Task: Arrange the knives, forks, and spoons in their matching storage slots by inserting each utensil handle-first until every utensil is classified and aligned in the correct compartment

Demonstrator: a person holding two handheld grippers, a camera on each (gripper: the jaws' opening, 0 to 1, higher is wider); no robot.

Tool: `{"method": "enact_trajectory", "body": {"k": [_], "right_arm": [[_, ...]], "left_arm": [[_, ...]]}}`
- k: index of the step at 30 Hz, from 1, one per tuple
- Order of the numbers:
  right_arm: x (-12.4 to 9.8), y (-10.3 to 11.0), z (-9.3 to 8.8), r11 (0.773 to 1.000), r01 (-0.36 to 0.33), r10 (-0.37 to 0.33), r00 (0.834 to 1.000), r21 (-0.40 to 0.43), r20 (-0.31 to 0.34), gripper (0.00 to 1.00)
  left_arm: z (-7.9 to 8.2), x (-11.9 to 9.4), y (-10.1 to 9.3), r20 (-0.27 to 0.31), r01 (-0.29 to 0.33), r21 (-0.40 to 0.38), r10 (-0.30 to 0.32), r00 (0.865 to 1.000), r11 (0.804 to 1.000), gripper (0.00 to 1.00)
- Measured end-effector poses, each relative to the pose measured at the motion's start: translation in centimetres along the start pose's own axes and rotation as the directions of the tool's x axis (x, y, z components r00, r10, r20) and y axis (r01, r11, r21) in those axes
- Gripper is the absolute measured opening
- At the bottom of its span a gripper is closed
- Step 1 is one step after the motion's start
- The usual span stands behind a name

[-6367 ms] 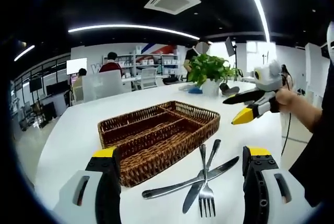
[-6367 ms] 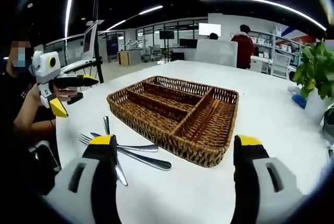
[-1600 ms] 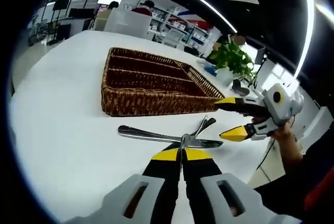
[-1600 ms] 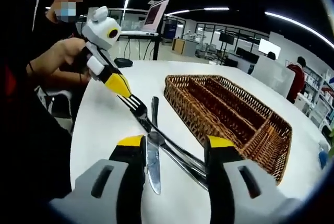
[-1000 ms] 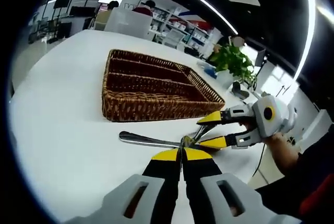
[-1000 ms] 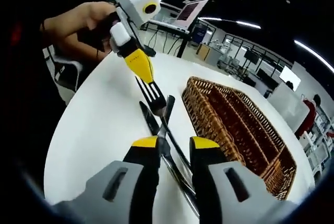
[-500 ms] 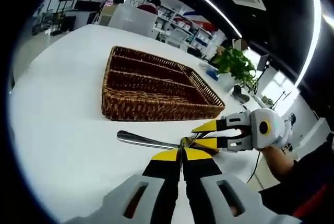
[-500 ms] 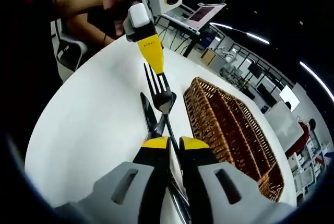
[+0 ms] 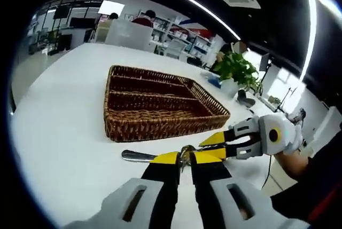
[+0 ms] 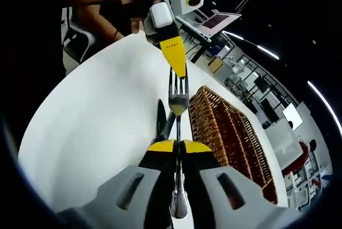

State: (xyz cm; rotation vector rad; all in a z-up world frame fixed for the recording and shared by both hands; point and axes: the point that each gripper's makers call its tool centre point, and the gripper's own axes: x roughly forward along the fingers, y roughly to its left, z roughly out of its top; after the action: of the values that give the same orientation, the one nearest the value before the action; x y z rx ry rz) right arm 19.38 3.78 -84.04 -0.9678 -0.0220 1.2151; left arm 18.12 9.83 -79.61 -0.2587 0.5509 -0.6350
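On the left, the left hand-held gripper (image 9: 185,158) has its yellow tips pressed together on the tine end of the fork (image 10: 178,98); in the right gripper view that same tool comes down from above, its tip pinching the tines. A second and a half ago it held this same pinch, so nothing has changed on this side beyond the fork coming off the heap.

What has changed lies to the right. The right hand-held gripper (image 10: 171,145), whose jaws stood open around the crossed utensils a moment ago, has now closed on the fork's stem just below the head, and the handle runs back down between its jaws. Seen from the left gripper view, it reaches in from the right with its yellow tips on the fork just ahead of the left tool's tips. The fork is therefore clamped at two points and appears lifted clear of the white worktop (image 9: 64,117).

A knife (image 10: 161,116) lies on the worktop just beyond the right tool's tips, and a rounded utensil end (image 9: 133,156) shows just left of the left tool's tips. The wicker tray (image 9: 155,101) sits ahead of the left tool and ahead and right of the right tool, its three slots looking empty.

I judge this a handover for reorienting, so the handle can go in first; no utensil is sorted yet.
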Motion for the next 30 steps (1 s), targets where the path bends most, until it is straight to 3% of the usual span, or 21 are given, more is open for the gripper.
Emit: {"method": "enact_trajectory", "body": {"k": [5,13,21,27,30], "right_arm": [[-0.1,0.0,-0.1,1.0,0.003,-0.003,1.0,-0.011,-0.011,0.01],[-0.4,-0.6,0.0,1.0,0.015,-0.015,1.0,0.025,-0.002,0.01],[-0.9,-1.5,0.0,0.998,0.044,-0.044,0.999,0.041,-0.002,0.01],[-1.6,-2.5,0.2,0.996,0.074,-0.074,0.997,0.057,-0.001,0.01],[-2.1,-3.2,0.4,0.993,0.091,-0.092,0.996,0.073,0.009,0.01]], "left_arm": [[0.7,0.0,0.1,0.037,-0.016,0.135,0.011,0.999,0.991,0.23],[1.3,-0.2,-0.8,0.06,0.003,0.239,-0.018,0.998,0.971,0.39],[1.6,-0.1,-1.2,0.054,0.006,0.394,-0.029,0.998,0.919,0.65],[1.9,0.0,-1.6,0.073,0.015,0.448,-0.053,0.996,0.894,0.83],[1.9,0.1,-1.8,0.073,0.029,0.459,-0.07,0.995,0.888,0.85]]}}
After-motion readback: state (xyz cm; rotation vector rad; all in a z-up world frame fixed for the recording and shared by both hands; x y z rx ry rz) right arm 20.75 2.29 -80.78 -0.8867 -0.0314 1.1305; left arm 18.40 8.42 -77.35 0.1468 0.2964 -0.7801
